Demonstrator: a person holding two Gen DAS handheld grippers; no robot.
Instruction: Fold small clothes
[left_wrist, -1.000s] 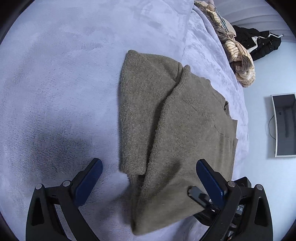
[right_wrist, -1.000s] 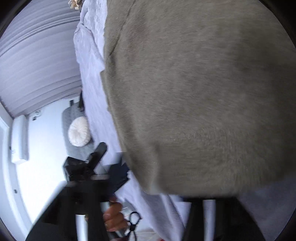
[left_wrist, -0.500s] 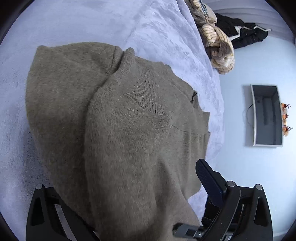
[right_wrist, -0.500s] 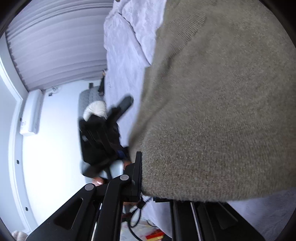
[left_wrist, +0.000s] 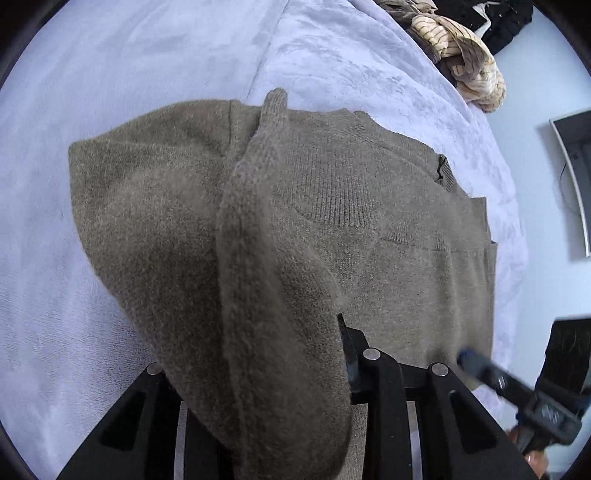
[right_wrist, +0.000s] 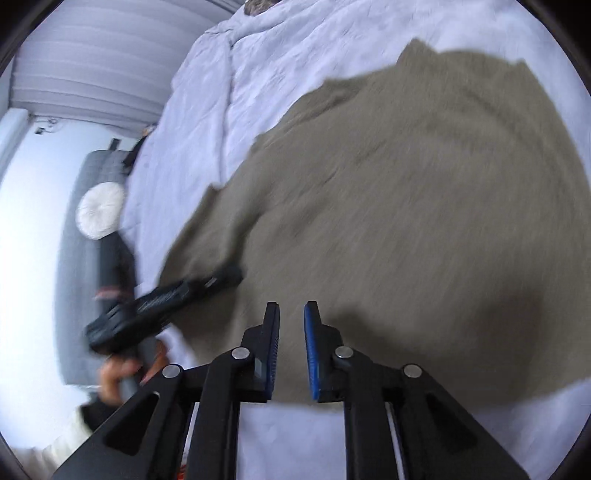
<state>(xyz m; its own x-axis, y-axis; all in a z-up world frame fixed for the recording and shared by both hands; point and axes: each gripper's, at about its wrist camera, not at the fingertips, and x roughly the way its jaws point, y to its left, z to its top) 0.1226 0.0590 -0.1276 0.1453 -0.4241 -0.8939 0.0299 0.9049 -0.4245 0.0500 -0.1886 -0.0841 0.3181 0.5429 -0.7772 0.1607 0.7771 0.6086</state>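
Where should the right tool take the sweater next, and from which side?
Probably the sweater by its near edge, coming in low from the near side. That edge lies flat on the blanket, with bare cover in front of it. The right tool, whose jaws have just been opening and hold nothing, is just above it.

Both views are taken from the wrists, angled steeply down along the fingers and held close over the bed (left_wrist: 92, 92). The sweater (left_wrist: 369, 221) is shared by both. Each gripper is caught in the other's view: right gripper (left_wrist: 476, 363), left gripper (right_wrist: 221, 277).
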